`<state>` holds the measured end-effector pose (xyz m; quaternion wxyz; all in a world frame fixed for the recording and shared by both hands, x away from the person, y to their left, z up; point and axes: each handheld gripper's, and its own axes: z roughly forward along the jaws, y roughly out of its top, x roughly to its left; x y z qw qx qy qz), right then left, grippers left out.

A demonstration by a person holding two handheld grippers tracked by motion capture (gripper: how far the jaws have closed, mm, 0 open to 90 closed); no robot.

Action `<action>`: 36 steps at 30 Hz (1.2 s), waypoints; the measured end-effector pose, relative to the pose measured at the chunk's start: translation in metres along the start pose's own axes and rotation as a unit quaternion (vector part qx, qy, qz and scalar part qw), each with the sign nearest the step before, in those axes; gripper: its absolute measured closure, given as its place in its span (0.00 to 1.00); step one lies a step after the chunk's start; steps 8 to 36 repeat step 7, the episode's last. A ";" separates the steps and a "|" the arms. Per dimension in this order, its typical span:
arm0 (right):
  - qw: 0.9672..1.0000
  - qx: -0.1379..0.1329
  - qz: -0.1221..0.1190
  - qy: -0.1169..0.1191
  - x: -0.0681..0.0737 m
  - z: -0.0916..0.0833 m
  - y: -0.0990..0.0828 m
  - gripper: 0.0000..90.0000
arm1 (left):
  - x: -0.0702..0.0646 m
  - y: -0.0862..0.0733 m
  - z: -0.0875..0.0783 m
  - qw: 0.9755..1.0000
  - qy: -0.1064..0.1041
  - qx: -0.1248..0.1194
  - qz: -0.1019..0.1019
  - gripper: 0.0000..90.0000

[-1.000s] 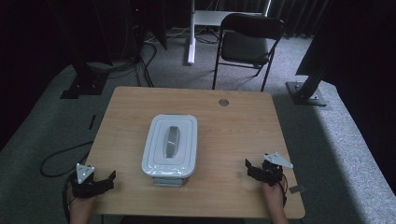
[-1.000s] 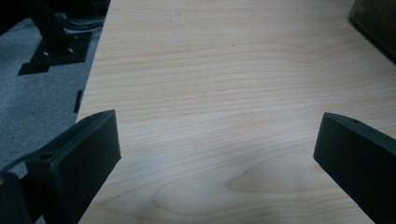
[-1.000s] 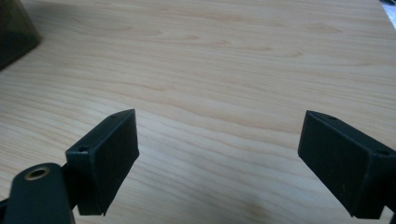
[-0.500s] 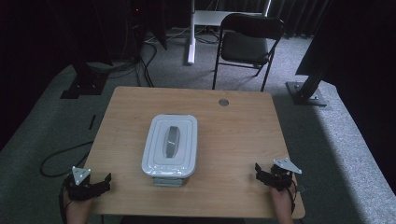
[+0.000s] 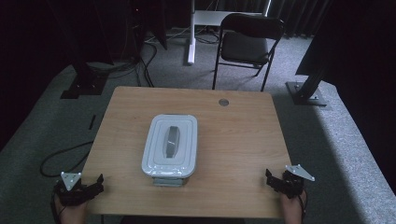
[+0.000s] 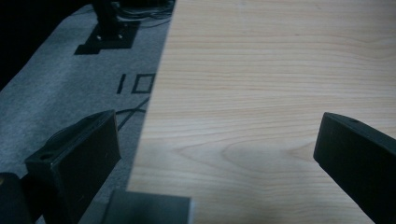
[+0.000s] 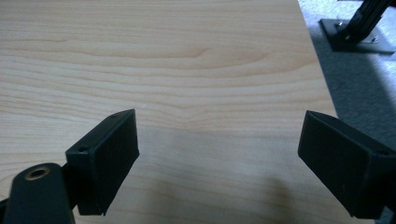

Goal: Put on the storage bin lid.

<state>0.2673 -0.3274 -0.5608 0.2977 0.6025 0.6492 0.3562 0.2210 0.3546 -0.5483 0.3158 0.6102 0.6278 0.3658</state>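
A pale grey lidded box [image 5: 170,150] with a darker handle on its lid lies in the middle of the wooden table [image 5: 238,140]. My left gripper [image 5: 88,185] hovers at the table's near left corner, open, with nothing between its jaws. In the left gripper view its fingers [image 6: 79,158] straddle the table's left edge [image 6: 154,107]. My right gripper [image 5: 275,181] sits over the near right corner, also open and empty. In the right gripper view its fingers [image 7: 107,149] frame bare wood [image 7: 196,70]. Both grippers stand well clear of the box.
A small round grommet [image 5: 223,101] sits near the table's far edge. Beyond the table stand a black chair [image 5: 247,44] and a white stand leg [image 5: 190,32]. Black frame bases [image 5: 306,91] and cables [image 5: 60,156] lie on the grey carpet around the table.
Both grippers have drawn back toward the near edge and outward to the table's corners. The box has not moved.
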 end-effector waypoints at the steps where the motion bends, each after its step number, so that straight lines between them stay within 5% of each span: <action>1: 1.000 0.004 -0.004 -0.003 -0.001 0.001 0.000 0.13 | 0.001 0.000 -0.001 1.000 0.004 -0.003 -0.005 0.01; 6: 1.000 -0.003 0.000 -0.003 -0.003 0.002 0.001 0.13 | 0.004 0.000 -0.002 1.000 0.018 -0.011 -0.015 0.01; 36: 1.000 -0.001 0.001 -0.001 -0.004 0.002 0.000 0.13 | 0.004 0.000 -0.001 1.000 0.018 -0.012 -0.016 0.01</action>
